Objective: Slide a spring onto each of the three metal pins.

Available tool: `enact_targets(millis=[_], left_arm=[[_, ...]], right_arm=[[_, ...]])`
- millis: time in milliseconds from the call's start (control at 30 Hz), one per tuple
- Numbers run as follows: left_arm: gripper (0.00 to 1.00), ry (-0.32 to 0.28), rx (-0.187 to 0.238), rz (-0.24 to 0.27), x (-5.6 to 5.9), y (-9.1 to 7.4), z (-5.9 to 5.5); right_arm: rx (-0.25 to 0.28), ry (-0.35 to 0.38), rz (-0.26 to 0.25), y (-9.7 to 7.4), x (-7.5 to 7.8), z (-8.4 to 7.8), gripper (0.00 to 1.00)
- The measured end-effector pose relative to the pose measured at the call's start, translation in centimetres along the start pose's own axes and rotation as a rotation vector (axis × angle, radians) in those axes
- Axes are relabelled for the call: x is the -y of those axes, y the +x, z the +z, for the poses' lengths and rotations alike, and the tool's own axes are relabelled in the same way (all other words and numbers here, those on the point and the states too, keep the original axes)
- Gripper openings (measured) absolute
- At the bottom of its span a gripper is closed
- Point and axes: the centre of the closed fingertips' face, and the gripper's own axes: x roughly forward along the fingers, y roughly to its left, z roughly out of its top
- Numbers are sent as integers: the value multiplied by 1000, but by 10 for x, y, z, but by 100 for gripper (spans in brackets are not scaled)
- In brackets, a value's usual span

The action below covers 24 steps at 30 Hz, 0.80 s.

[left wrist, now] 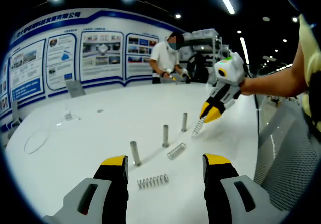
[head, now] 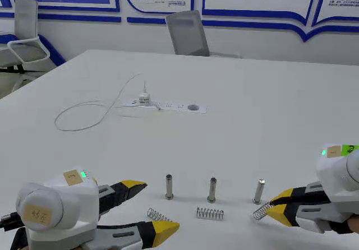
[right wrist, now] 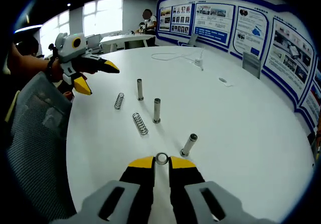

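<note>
Three bare pins (head: 212, 189) stand at lower centre of the head view. The right gripper (head: 270, 206) pinches one spring (head: 261, 210) in its fingers, just beside the rightmost pin (head: 258, 191). Two springs (head: 210, 213) lie on the tabletop (head: 252, 138) near the left gripper (head: 161, 205), whose fingers are spread and empty. No spring is fitted yet.

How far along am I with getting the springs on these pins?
Done: nothing, all three pins stand bare. In hand: the right gripper is shut on one spring beside the right-hand pin. Remaining: seat it, then the two springs lying on the table by the open left gripper.
</note>
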Motion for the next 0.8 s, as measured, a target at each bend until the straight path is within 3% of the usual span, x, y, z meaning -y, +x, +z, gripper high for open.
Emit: enact_targets(millis=[500,800], left_arm=[[61,3,9,9,0,-1,3],[61,2,17,16,-1,-3,5]], right_arm=[[-98,-46,22,-20,11,27,12],[-111,-65,16,-24,21,43,12]])
